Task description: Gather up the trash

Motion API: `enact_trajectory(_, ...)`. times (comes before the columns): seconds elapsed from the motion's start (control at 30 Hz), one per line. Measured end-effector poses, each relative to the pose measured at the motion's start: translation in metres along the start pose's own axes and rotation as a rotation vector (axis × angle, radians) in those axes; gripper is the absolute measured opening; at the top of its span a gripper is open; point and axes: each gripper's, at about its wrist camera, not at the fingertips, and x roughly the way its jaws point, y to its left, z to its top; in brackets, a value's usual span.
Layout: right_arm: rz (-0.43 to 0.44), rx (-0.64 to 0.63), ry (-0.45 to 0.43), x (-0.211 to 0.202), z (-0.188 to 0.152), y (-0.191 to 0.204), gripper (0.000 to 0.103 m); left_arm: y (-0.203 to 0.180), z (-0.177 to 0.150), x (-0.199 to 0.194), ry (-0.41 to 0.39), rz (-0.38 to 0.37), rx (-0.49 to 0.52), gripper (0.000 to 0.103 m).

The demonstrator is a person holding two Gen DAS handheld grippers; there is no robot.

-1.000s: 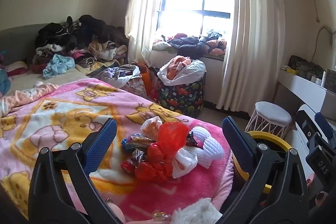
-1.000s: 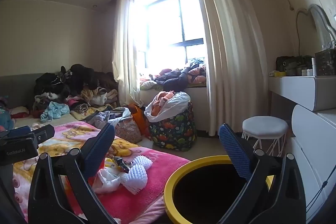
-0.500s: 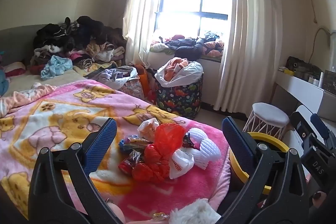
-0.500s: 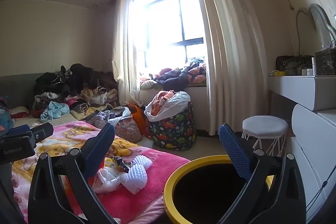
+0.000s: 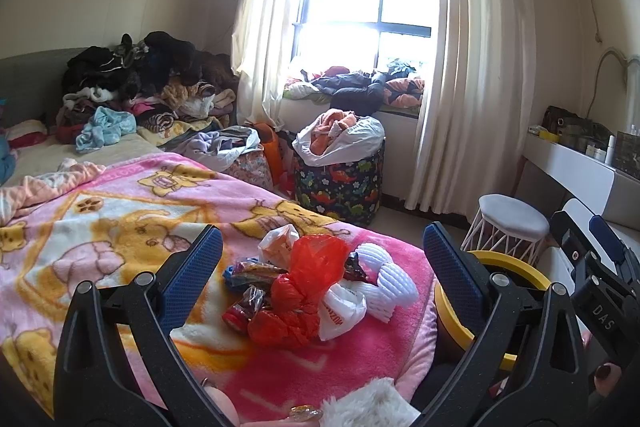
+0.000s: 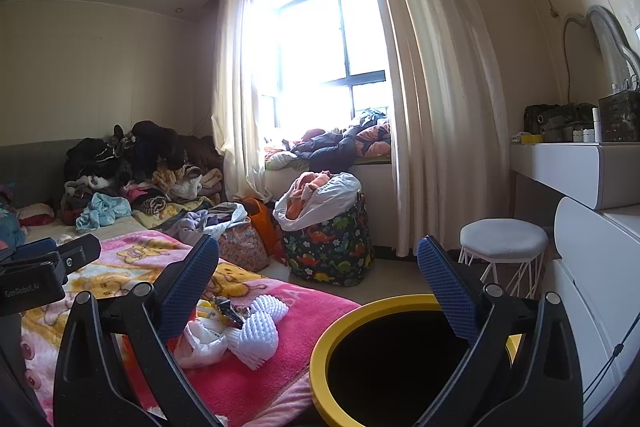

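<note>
Both grippers, left (image 5: pixel 323 259) and right (image 6: pixel 318 267), hover with jaws spread; trash pile (image 5: pixel 308 287) lies near the bed's (image 5: pixel 120 227) corner beside the yellow-rimmed bin (image 6: pixel 360 315).

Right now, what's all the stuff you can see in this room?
Trash pile: one heap, red and white bags plus wrappers, on the blanket.
Blanket: one, pink with cartoon bears, on the bed.
Bin: one, yellow rim, dark inside, beside the bed.
Clothes pile: one, mostly dark, far end of the bed.
Laundry basket: one, dinosaur print, under the window.
Stool: one, white, by the dresser.
Left gripper: open, over the trash.
Right gripper: open, above the bin.
</note>
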Motion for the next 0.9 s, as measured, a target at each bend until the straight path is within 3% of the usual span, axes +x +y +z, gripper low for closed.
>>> enact_trajectory(0.9,0.001,0.003,0.007,-0.0014,-0.0021,0.0001,0.097,-0.0066,0.0011,-0.0007,0.002,0.000,-0.001,0.092)
